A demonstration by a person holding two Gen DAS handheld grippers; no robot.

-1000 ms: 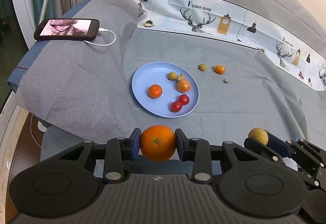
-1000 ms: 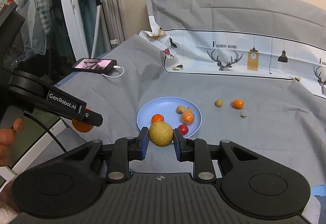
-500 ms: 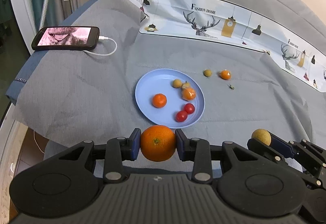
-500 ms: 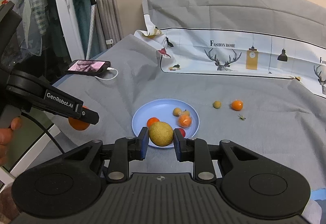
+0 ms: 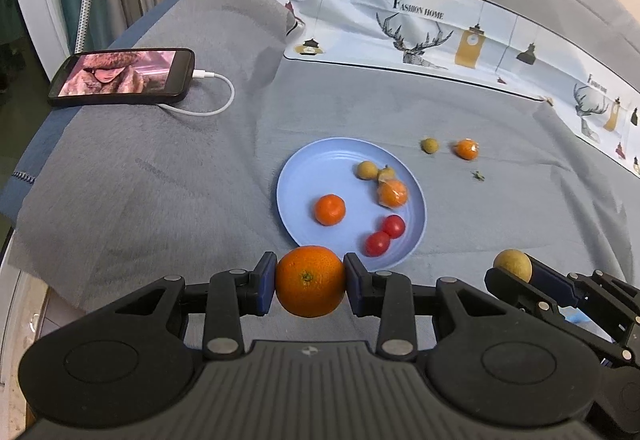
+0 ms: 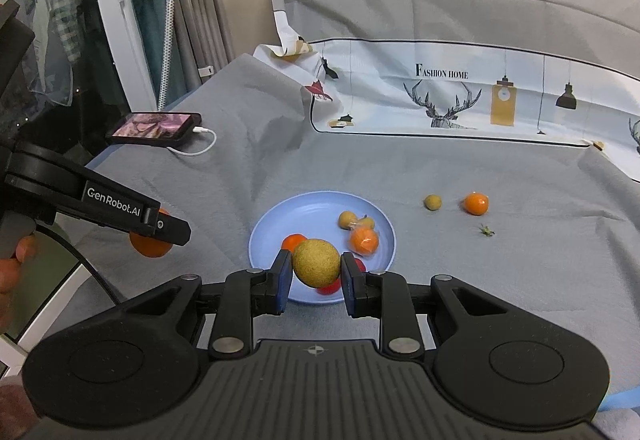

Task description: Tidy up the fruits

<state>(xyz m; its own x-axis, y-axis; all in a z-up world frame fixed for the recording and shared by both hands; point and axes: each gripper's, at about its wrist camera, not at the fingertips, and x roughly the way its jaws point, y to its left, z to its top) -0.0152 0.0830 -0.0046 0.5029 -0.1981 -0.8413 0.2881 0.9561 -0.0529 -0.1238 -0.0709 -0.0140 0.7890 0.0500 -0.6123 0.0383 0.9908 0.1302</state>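
Left claw (image 5: 310,282) clamps the orange (image 5: 310,280); right claw (image 6: 316,276) clamps a tan round fruit (image 6: 316,262), both near the blue plate (image 5: 320,164). We risk rolling fruit off its crowded rim.

"FASHION HOME" in dark capitals shows on the white printed sheet (image 5: 420,36) at the back, just above the antlers of a drawn stag head, clear in both wrist views. Further right on that same sheet, in the left wrist view, a second small line of lettering sits above another stag, too bent and tiny to read for sure. In the right wrist view, white letters spell "GenRobot.AI" along the black side of the left claw (image 6: 168,230). The phone (image 5: 124,77) shows a picture on its screen, no readable words there.
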